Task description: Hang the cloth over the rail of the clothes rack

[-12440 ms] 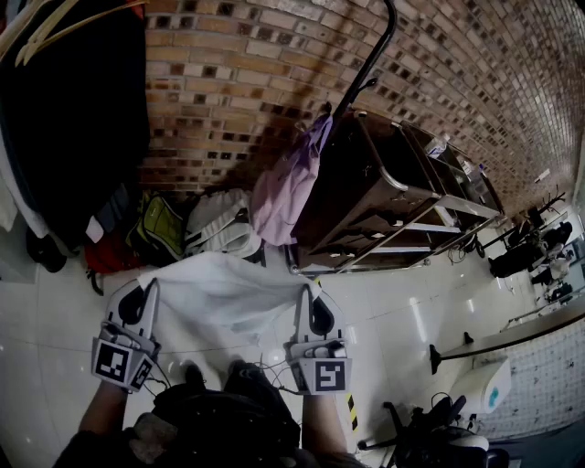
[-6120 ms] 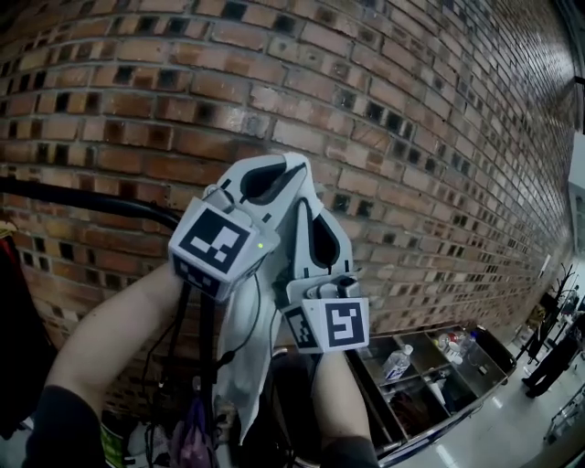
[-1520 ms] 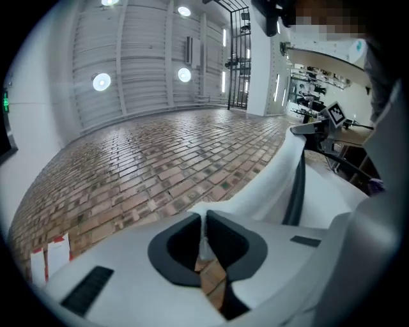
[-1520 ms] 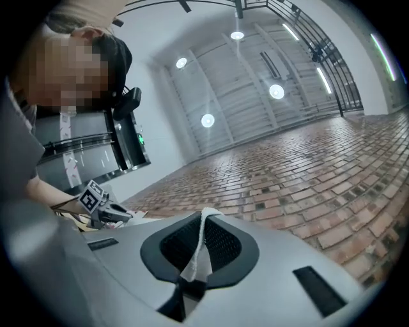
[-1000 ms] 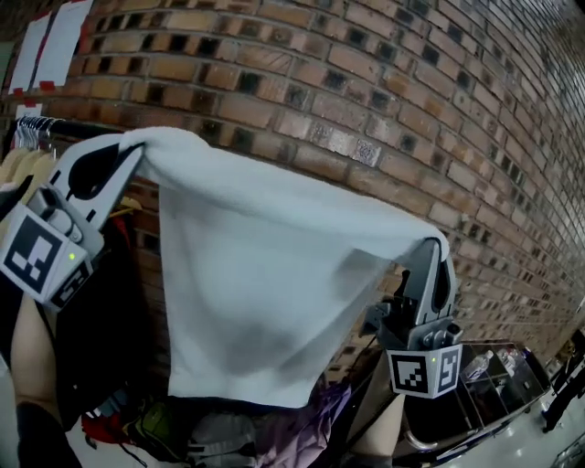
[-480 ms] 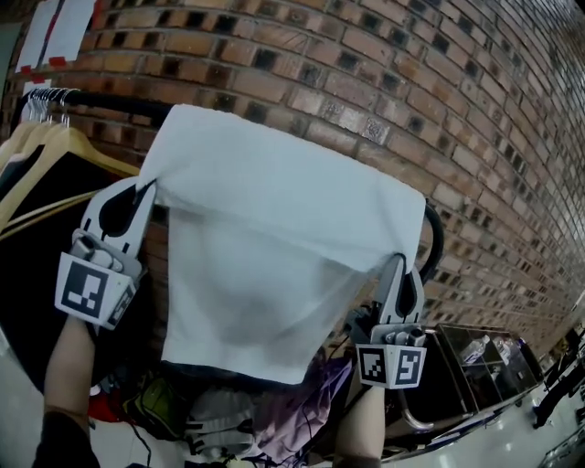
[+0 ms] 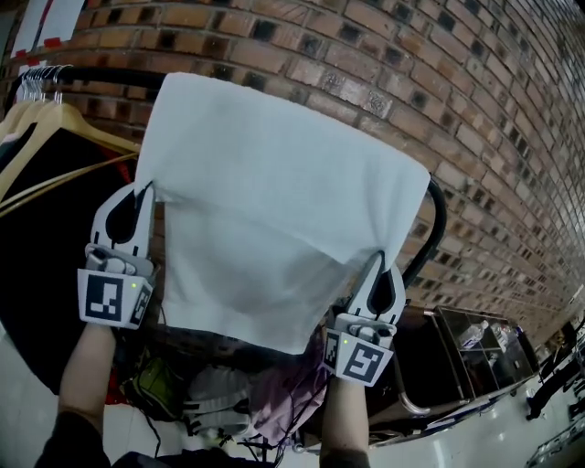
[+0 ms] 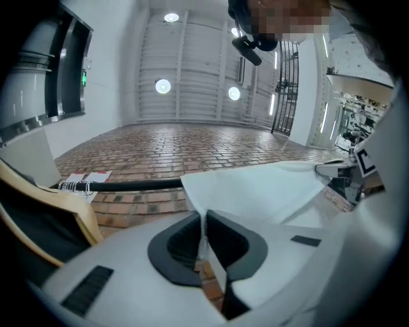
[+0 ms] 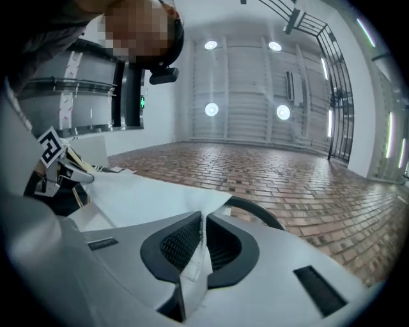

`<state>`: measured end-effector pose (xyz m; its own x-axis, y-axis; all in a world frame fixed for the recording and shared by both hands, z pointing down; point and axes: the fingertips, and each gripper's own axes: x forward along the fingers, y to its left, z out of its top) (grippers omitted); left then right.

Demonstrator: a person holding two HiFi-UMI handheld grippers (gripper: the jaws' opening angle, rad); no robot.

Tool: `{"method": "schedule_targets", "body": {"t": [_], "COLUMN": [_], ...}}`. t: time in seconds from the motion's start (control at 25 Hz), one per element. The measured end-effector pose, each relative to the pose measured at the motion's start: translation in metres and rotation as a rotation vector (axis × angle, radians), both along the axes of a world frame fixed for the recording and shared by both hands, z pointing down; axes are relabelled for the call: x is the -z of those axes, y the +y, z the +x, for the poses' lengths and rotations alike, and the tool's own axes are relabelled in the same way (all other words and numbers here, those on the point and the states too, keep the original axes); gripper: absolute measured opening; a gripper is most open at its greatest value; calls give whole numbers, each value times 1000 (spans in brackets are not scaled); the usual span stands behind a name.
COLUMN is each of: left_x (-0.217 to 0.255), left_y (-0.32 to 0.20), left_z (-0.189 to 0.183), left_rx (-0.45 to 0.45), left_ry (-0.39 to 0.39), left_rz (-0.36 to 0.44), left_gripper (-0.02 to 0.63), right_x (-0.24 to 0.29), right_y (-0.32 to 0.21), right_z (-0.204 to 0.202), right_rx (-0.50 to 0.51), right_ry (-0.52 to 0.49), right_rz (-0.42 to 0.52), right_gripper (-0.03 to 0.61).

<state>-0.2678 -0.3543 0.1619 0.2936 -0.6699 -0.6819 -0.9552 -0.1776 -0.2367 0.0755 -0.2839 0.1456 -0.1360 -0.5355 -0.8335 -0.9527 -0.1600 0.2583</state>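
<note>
The white cloth (image 7: 274,183) lies draped over the black rail (image 7: 101,78) of the clothes rack, in front of the brick wall (image 7: 411,82). Below the rail, the left gripper (image 7: 144,190) pinches the near layer's left corner and the right gripper (image 7: 378,258) its right corner. Both pairs of jaws are clamped on fabric. Wooden hangers (image 7: 64,137) hang at the left.

We can read no words, numbers or brand names anywhere. The cube on the left tongs (image 7: 146,187) bears a black-and-white square marker (image 7: 103,297), which is a pattern and not lettering. The cube on the right tongs (image 7: 379,256) bears another marker (image 7: 363,358) of the same kind. The white sheets (image 7: 38,16) stuck on the brick wall (image 7: 366,55) show no print we can make out. A small green lit sign (image 8: 83,78) is too small to read.
</note>
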Motion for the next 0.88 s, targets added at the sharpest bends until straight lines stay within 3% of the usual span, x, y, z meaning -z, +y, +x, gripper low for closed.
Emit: {"method": "schedule_targets", "body": {"t": [0.16, 0.4, 0.88], "left_x": [-8, -27, -84], "left_y": [3, 0, 2], "left_z": [7, 29, 57], "left_rx": [44, 54, 59], "left_ry": [84, 123, 38], "left_rz": [37, 17, -38], "left_gripper": [40, 40, 40], "right_x": [-8, -19, -74], "right_y": [1, 2, -5], "right_z": [-3, -3, -13], "right_rx": [-98, -102, -132], "right_ry": [-15, -68, -15], "right_rz": [21, 27, -63], "right_gripper": [31, 31, 31]}}
